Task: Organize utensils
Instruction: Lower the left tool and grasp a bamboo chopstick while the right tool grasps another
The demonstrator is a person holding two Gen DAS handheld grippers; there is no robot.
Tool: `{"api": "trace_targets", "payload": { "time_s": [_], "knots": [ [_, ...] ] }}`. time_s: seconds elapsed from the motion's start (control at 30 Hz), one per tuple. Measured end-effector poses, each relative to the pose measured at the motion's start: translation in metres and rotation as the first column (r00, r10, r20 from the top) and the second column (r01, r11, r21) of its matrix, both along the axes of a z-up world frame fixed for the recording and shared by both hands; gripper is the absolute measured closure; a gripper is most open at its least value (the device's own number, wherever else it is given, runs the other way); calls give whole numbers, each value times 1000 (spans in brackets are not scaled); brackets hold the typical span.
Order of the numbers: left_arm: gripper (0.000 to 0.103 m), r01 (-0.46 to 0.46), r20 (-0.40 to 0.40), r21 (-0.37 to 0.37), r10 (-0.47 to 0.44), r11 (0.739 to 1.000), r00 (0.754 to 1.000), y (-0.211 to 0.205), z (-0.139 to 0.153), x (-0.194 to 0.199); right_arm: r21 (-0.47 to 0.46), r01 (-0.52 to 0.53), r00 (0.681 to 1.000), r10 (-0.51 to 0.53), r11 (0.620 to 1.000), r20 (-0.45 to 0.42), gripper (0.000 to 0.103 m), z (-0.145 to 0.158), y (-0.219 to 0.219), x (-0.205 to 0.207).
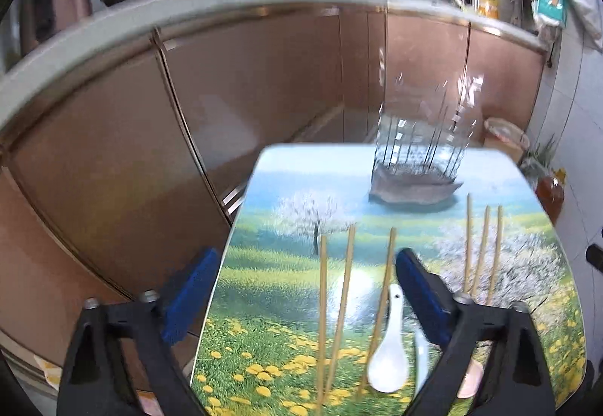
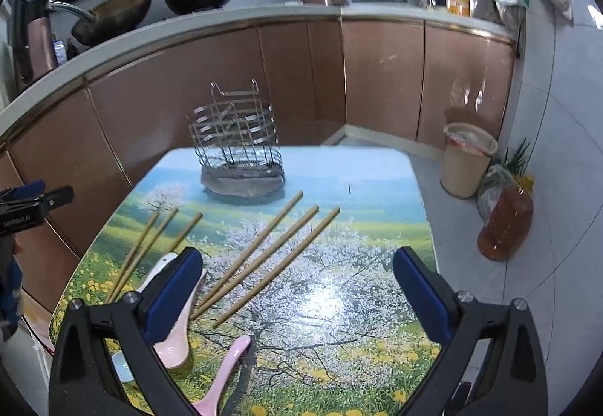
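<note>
A wire utensil holder [image 1: 414, 155] [image 2: 237, 144] stands empty on a grey mat at the far end of the landscape-print table [image 2: 339, 303]. Two groups of three bamboo chopsticks lie flat: the left group [image 1: 339, 303] [image 2: 150, 250] and the right group [image 1: 482, 254] [image 2: 264, 257]. A white spoon [image 1: 390, 352] [image 2: 158, 269] lies between the groups. Two pink spoons [image 2: 181, 333] [image 2: 226, 370] lie near the front edge. My left gripper [image 1: 305, 265] hangs open above the left chopsticks, holding nothing. My right gripper [image 2: 297, 261] is open above the right chopsticks, also holding nothing.
Brown cabinets [image 2: 226, 76] run close behind and left of the table, under a counter with pans [image 2: 113, 16]. A beige bin [image 2: 467, 159] and an oil bottle [image 2: 505, 223] stand on the tiled floor at the right. One of the left gripper's fingers [image 2: 56, 198] shows at the left edge.
</note>
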State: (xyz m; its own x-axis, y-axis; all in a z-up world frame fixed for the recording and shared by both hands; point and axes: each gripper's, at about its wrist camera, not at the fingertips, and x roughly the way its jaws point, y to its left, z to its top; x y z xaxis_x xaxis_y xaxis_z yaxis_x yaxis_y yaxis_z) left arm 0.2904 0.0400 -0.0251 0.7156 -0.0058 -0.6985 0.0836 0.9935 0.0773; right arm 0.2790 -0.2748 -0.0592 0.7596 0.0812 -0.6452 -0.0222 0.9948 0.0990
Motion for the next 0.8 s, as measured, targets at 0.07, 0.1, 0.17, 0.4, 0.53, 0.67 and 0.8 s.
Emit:
{"api": "trace_targets", "payload": {
  "time_s": [0.07,0.1,0.17,0.4,0.53,0.67,0.8],
  "knots": [
    [26,22,-67,-29,-23,999,997,5,-16,16,14,1,999,-1,1000,-51,34,-9,-4,13],
    [30,33,-98,-41,-37,999,995,7,-24,24,20,0,998,1,1000,-68,38,-13,-6,18],
    [40,49,-147,-48,-55,998,988,8,-40,35,50,-1,992,8,999,-126,49,-24,-12,33],
    [54,95,-305,-69,-112,993,946,5,-83,80,109,-4,962,34,994,-271,60,-50,-26,73],
    [58,78,-408,-76,-103,994,907,1,-102,108,161,-4,930,62,987,-361,60,-63,-26,99],
    [63,65,-489,-69,-91,995,868,1,-117,128,198,18,894,73,980,-443,60,-75,-27,123],
    [76,59,-556,-58,-81,997,827,-4,-131,137,190,42,861,60,981,-504,60,-82,-29,142]
  ]
}}
